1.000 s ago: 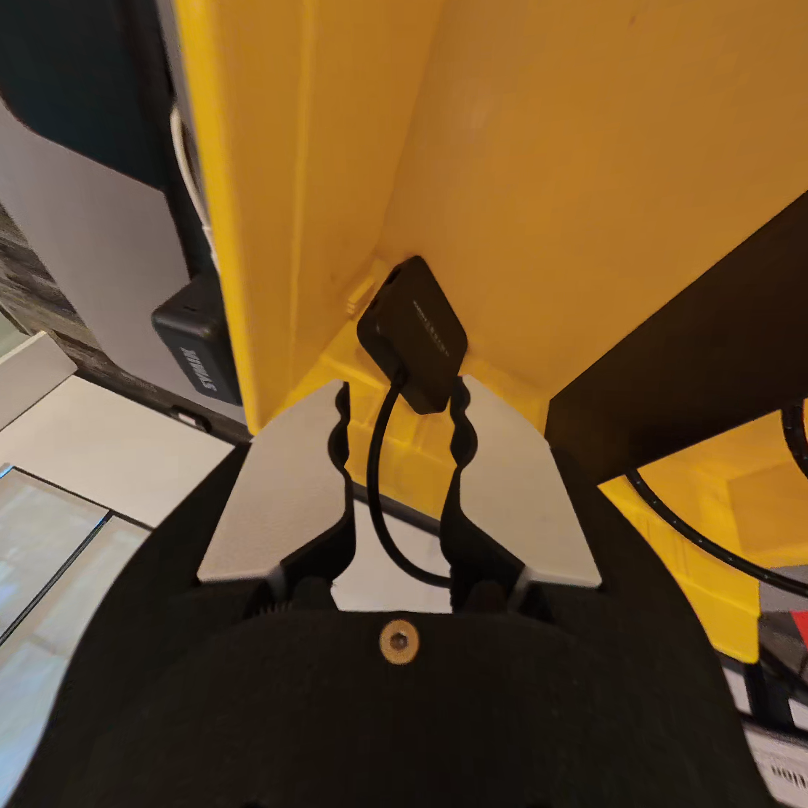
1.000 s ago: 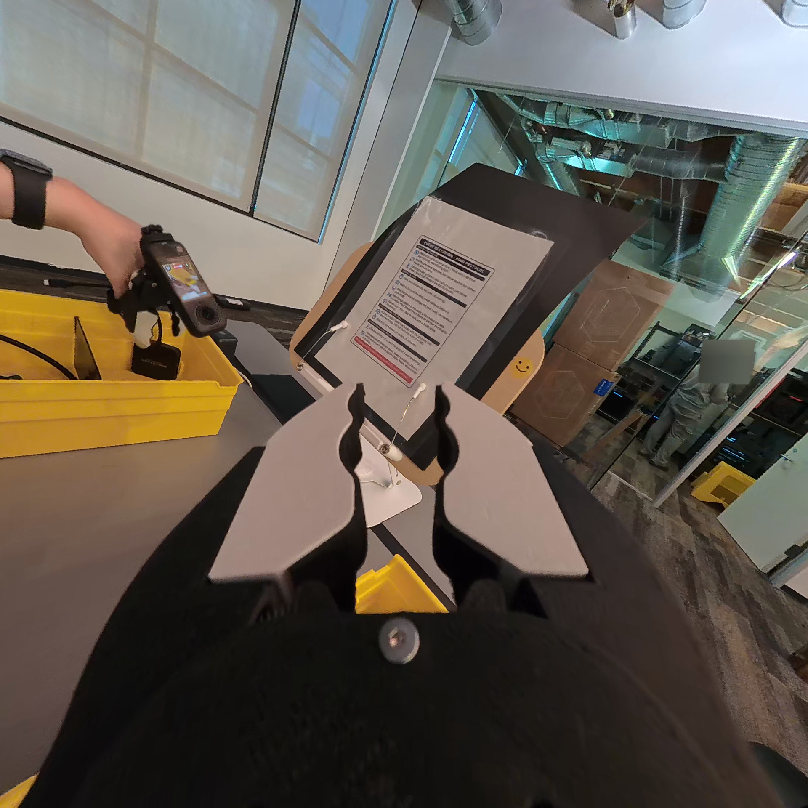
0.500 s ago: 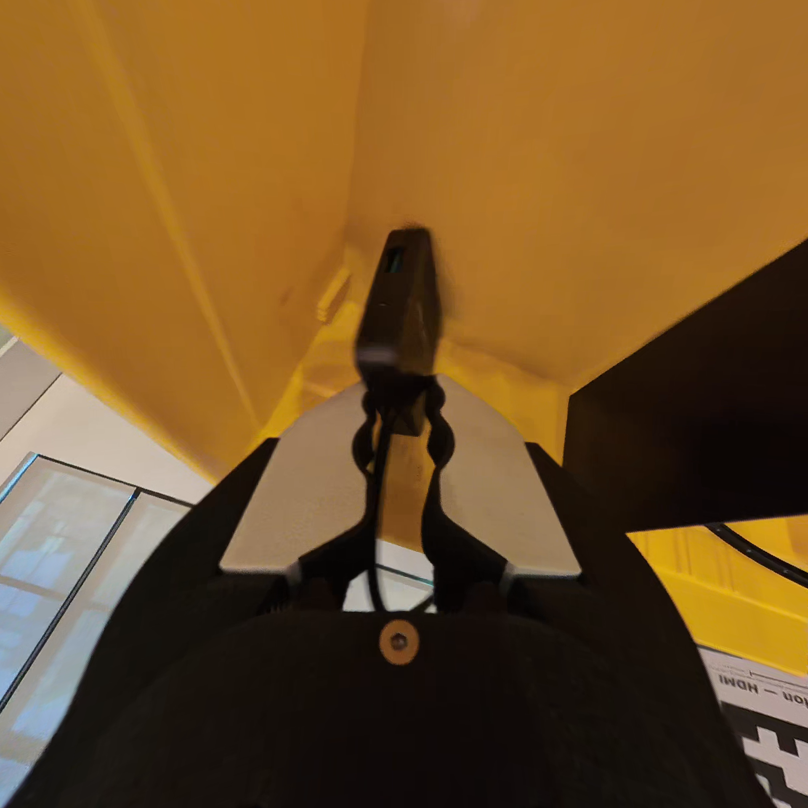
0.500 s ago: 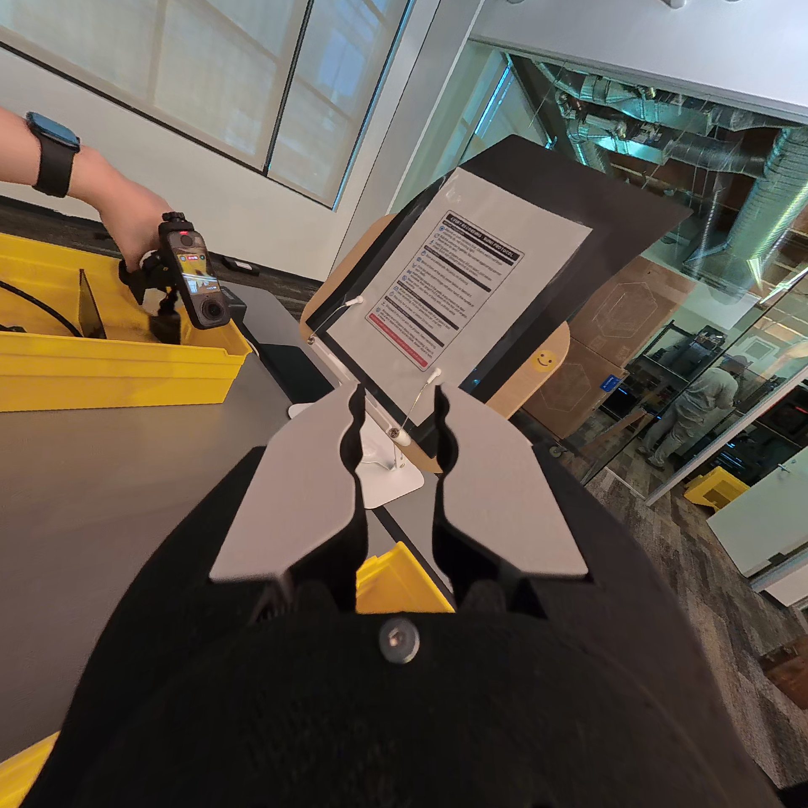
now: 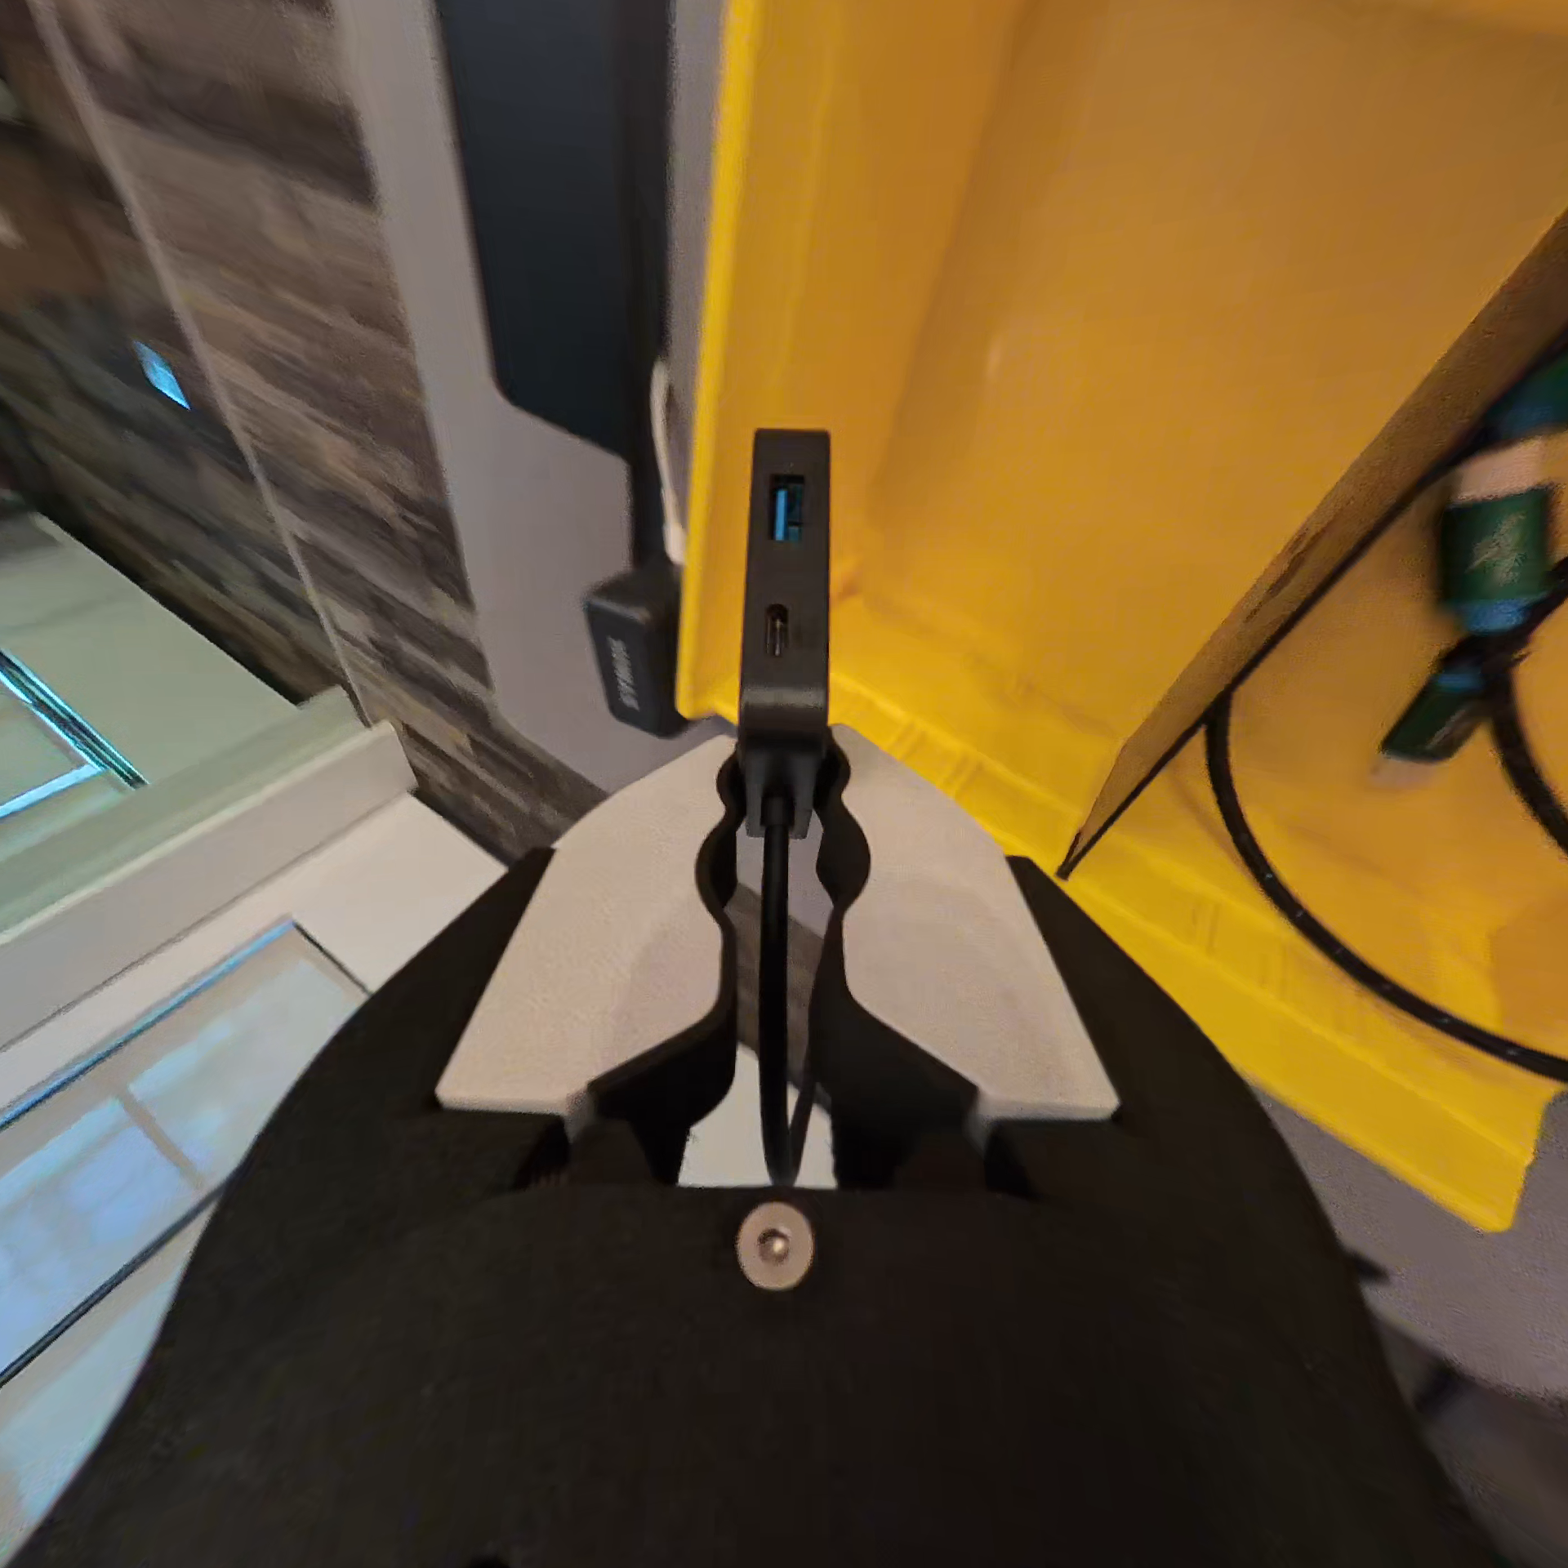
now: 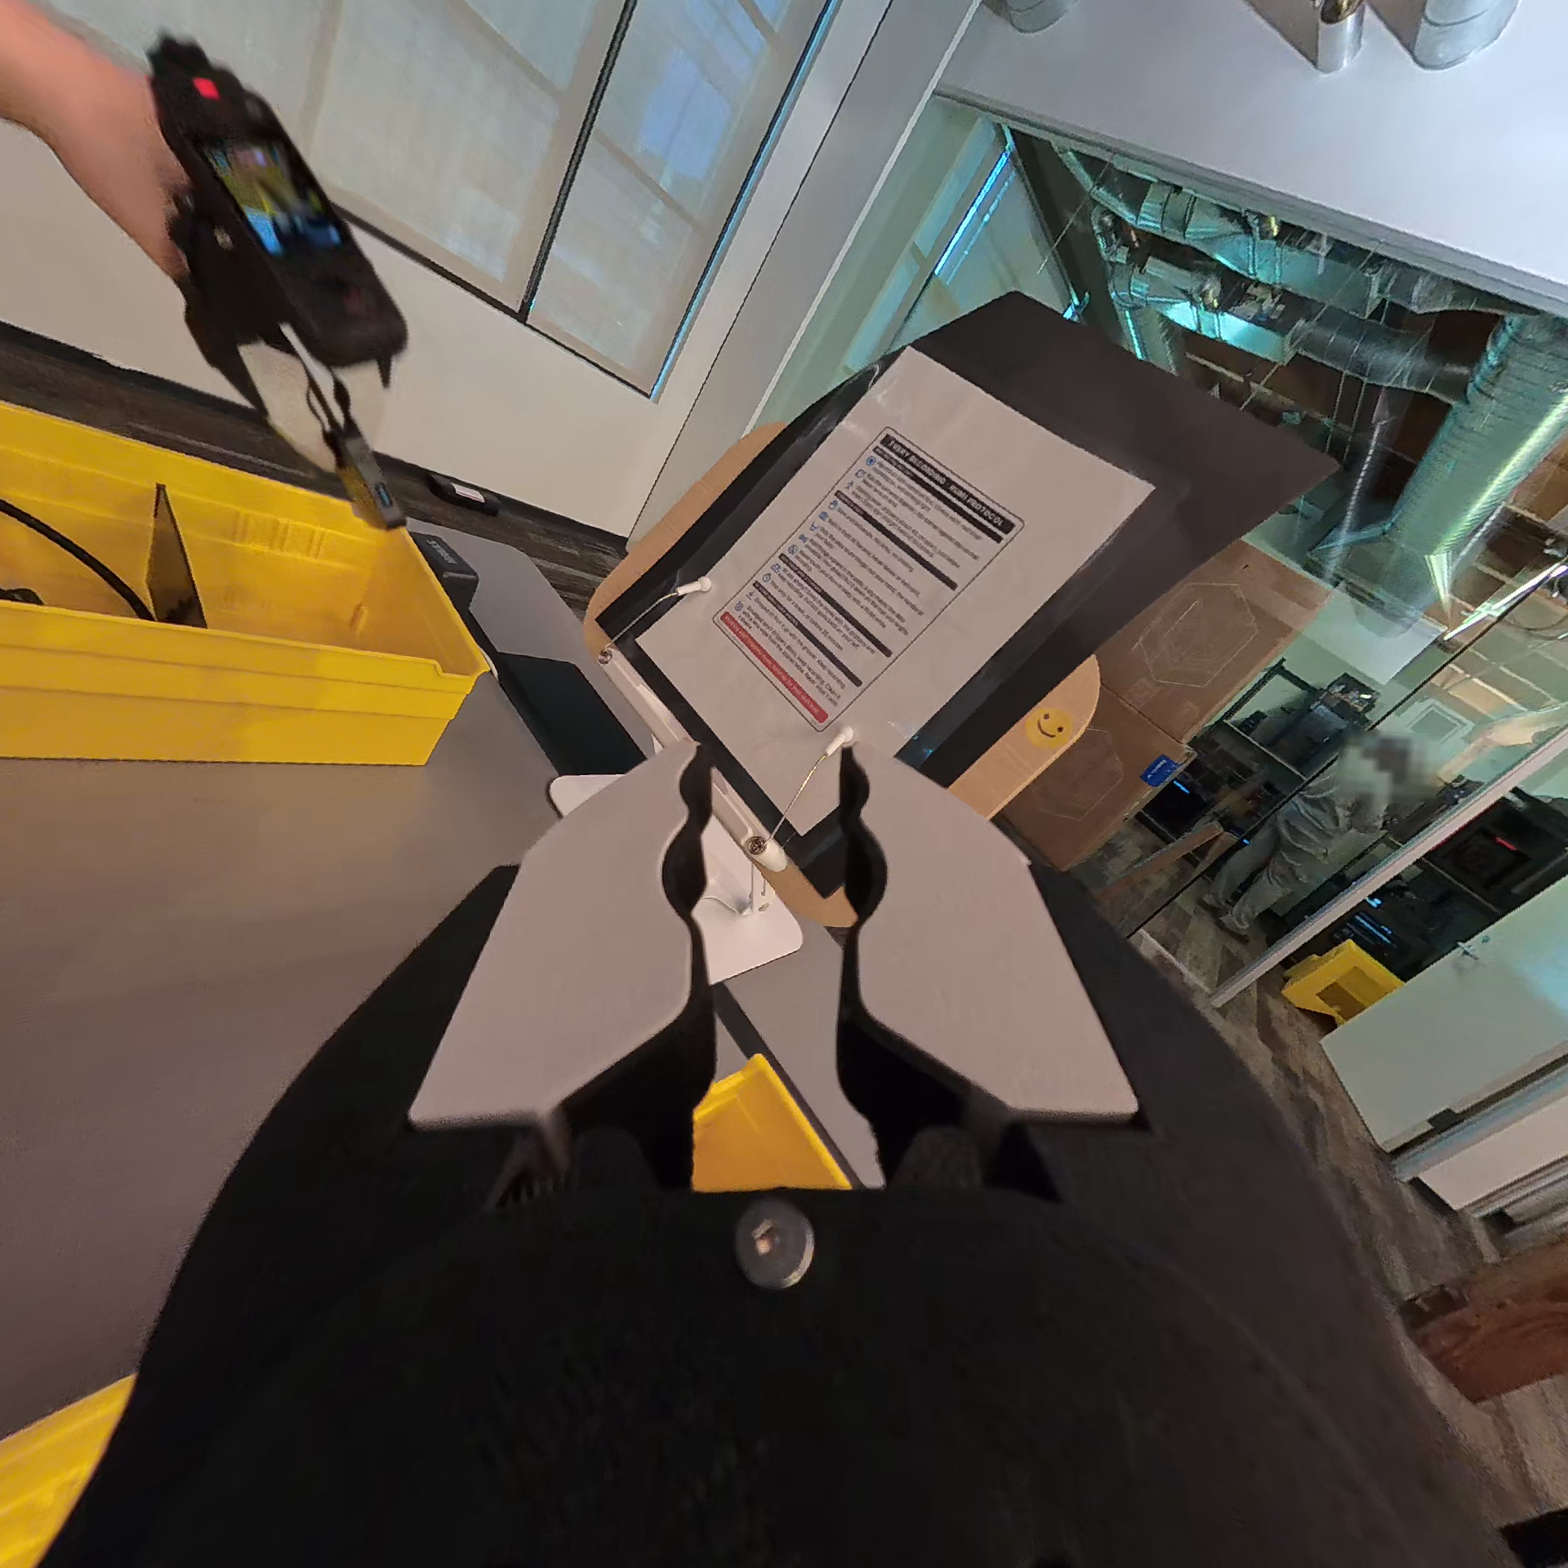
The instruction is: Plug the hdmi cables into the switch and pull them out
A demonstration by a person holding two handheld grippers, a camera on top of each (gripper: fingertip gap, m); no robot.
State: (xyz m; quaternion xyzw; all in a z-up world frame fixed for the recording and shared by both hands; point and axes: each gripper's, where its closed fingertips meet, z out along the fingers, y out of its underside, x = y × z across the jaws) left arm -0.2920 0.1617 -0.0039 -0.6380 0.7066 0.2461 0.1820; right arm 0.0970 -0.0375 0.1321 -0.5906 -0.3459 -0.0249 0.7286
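My left gripper (image 5: pixel 782 768) is shut on the black switch (image 5: pixel 787 585), a small flat adapter held edge-on with a blue port and a small oval port facing me; its black lead runs back between the fingers. It hangs above the yellow bin (image 5: pixel 1061 424). A black cable (image 5: pixel 1324 942) with a green-sleeved plug (image 5: pixel 1489 551) lies in the bin beyond a black divider (image 5: pixel 1324 543). In the right wrist view the left gripper (image 6: pixel 339 441) holds the switch (image 6: pixel 373 488) over the bin (image 6: pixel 229 670). My right gripper (image 6: pixel 768 793) is open and empty, above the grey table (image 6: pixel 212 891).
A black-framed board with a white printed sheet (image 6: pixel 891 594) stands on a white base (image 6: pixel 747 933) at the table's far edge. A second yellow bin (image 6: pixel 764 1128) sits below my right gripper. A dark device (image 5: pixel 632 662) lies beside the bin. A person stands behind glass at the right. About 45 centimetres separates my left fingertips from my right.
My left gripper closed on the switch and lifted it out of the yellow bin, turning it edge-on. My right gripper stayed open, its view shifting only slightly.
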